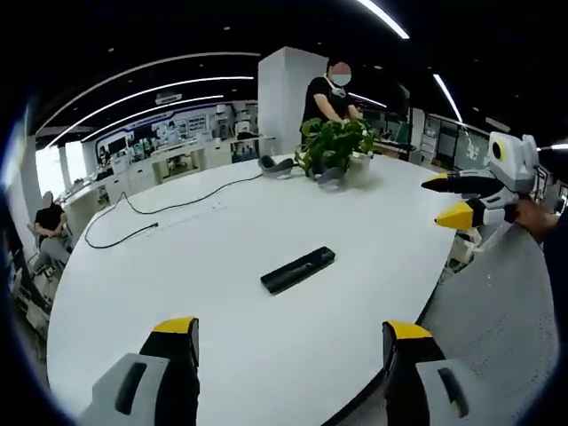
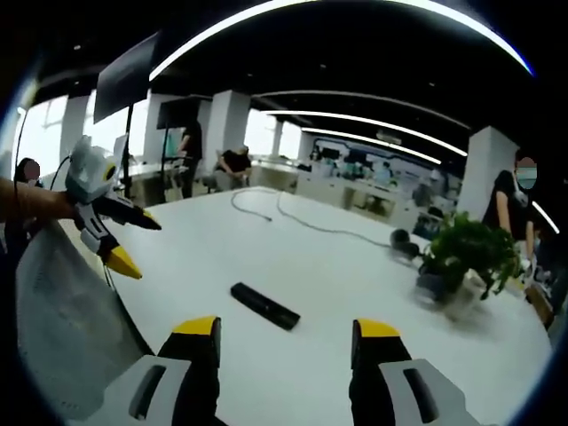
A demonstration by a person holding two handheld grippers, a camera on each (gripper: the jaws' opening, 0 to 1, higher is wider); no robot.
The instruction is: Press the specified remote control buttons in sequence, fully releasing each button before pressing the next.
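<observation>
slim black plastic remote control (image 1: 298,269) lies flat mid white round table (image 1: 222,355), reachable | your left gripper (image 1: 293,351) and right gripper (image 2: 286,346) hover apart from it, fingers spread, nothing pinched

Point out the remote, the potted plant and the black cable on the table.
remote (image 1: 298,270), left gripper view, middle of its top face
potted plant (image 2: 469,251), right gripper view, its leaves
black cable (image 1: 169,209), left gripper view, mid-run

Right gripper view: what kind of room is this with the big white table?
Probably an open office or showroom. A large white table holds a black remote control and a potted plant, with desks and people behind under long ceiling light strips.
</observation>
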